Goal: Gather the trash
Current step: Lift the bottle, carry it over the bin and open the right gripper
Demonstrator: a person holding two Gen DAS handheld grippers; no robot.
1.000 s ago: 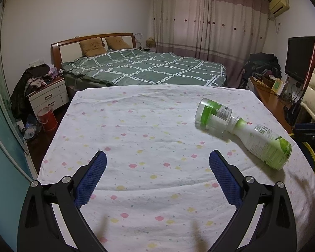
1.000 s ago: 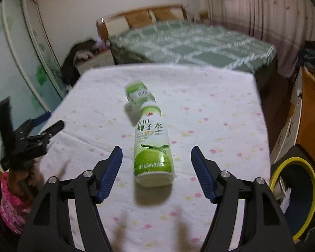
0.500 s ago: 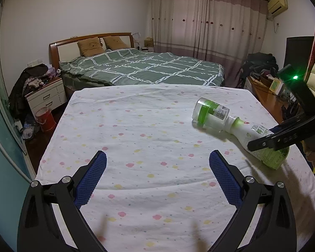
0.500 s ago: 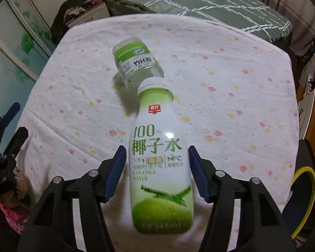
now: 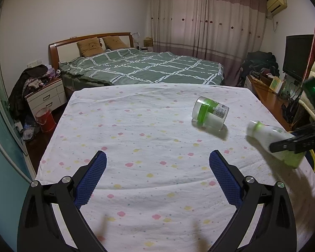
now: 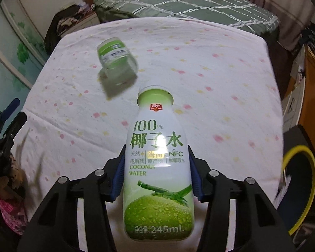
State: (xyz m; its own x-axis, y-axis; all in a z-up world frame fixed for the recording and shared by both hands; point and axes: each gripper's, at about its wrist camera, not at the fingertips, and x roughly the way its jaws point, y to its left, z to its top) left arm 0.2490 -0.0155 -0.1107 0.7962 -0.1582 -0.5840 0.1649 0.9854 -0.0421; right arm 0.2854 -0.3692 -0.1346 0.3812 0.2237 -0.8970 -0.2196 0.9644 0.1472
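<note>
Jaws: right gripper (image 6: pixel 157 168) closing on coconut water bottle (image 6: pixel 157 168), lower centre, gripped mid-body for lifting off tablecloth (image 6: pixel 220 73); left gripper (image 5: pixel 157 178) apart, empty. Small jar (image 6: pixel 117 63) upper left, uncollected.

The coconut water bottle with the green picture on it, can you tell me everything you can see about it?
The coconut water bottle is smooth white plastic with a pale green cap, green lettering and a picture of a dewy green coconut near its base. The label reads "100%", "COCONUT WATER" and "245mL". It looks capped and undented. Its cap end points towards the small clear bottle, apart from it. The right gripper is closing, its blue pads against the bottle's sides, over the dotted white tablecloth.
</note>
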